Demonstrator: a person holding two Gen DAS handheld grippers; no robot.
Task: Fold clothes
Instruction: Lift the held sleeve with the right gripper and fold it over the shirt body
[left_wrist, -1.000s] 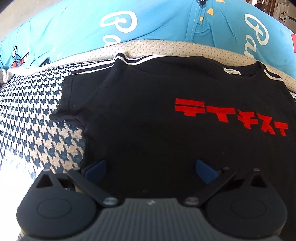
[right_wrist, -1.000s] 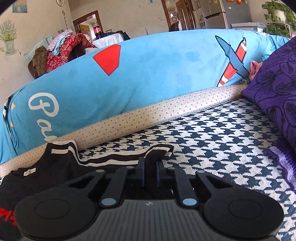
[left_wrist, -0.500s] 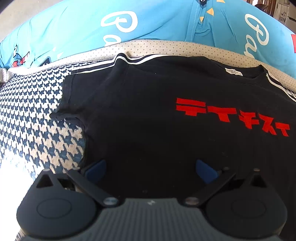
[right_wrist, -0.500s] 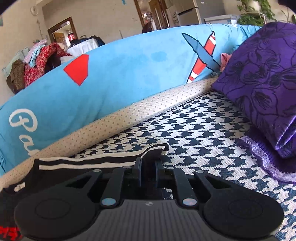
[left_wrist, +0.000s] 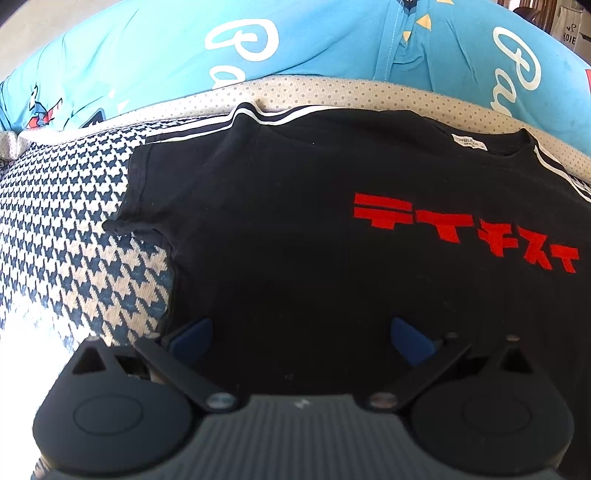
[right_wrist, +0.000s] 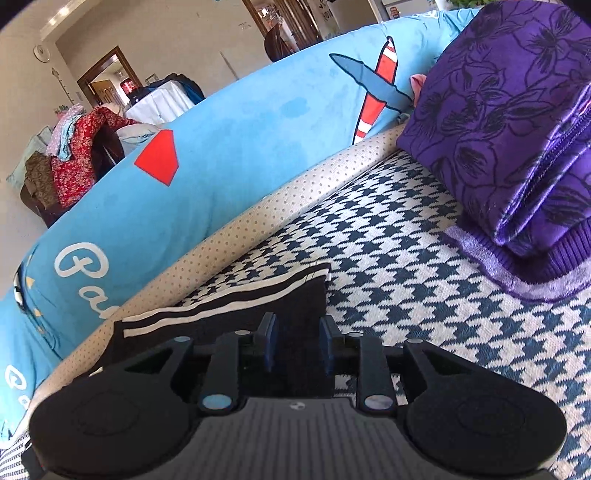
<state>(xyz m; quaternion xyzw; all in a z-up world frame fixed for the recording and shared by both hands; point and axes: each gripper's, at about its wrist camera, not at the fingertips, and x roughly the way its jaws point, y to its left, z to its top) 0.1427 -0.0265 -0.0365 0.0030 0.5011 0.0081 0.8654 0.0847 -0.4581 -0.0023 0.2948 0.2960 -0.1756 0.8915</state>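
A black shirt (left_wrist: 280, 236) lies flat on a checked cover (left_wrist: 62, 229), and both grippers sit at its near edge.

The left gripper (left_wrist: 301, 336) has its blue fingers (left_wrist: 192, 338) spread wide apart over the shirt, holding nothing. The shirt's bottom edge is hidden under the gripper's body, and its right side runs out of the left view. The red letters (left_wrist: 465, 230) tilt toward that side, and the tiny label (left_wrist: 470, 141) at the neck is too small to read. The right gripper (right_wrist: 297, 345) has its fingers a little apart, with the striped sleeve (right_wrist: 258, 299) lying between them. I cannot tell if they touch the cloth. A long blue pillow (right_wrist: 229, 147) lies behind the shirt. A purple cushion (right_wrist: 509, 122) at the right is cut off by the edge of the view.
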